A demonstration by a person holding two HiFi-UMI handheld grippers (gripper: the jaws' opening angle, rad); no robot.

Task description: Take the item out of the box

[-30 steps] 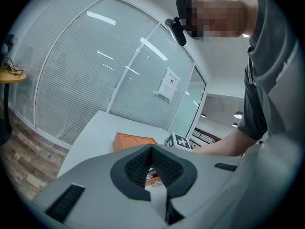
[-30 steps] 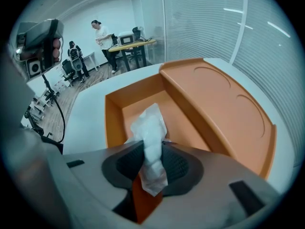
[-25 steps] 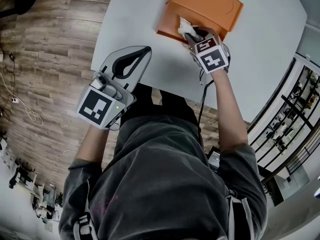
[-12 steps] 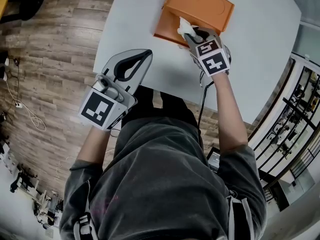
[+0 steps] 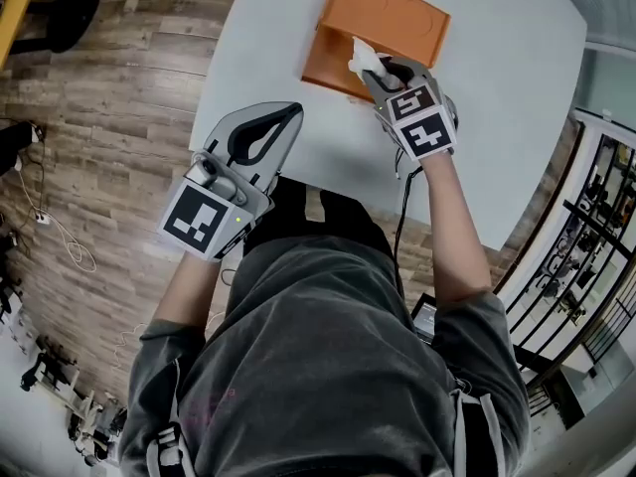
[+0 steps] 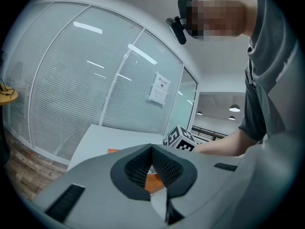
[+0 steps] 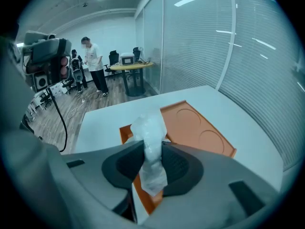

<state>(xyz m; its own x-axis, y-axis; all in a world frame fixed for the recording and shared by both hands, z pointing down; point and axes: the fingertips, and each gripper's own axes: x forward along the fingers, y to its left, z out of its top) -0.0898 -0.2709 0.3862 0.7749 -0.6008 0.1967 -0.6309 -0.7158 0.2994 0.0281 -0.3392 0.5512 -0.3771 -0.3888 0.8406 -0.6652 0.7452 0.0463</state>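
An orange box [image 5: 383, 18] lies on the white table [image 5: 517, 78] at its far side; in the right gripper view the orange box [image 7: 195, 128] sits just beyond the jaws. My right gripper [image 5: 381, 68] hangs over the box's near edge, pointing steeply down. It is shut on a crinkled white plastic item [image 5: 362, 56], and in the right gripper [image 7: 152, 149] view that white item [image 7: 149, 128] sticks up between the pads. My left gripper [image 5: 290, 113] hovers by the table's near left corner, jaws together, with nothing in them. In its own view the left gripper [image 6: 152, 147] shows closed tips.
The table's near edge runs right in front of my body, with wood floor [image 5: 109, 97] to its left. A black cable [image 5: 402, 202] trails from the right gripper. Glass walls with blinds [image 7: 257, 46] stand behind the table. A person [image 7: 93, 63] stands far off by a round table [image 7: 133, 68].
The right gripper has risen with the white item, which now stands higher over the box. The left gripper has lifted slightly and stays shut.
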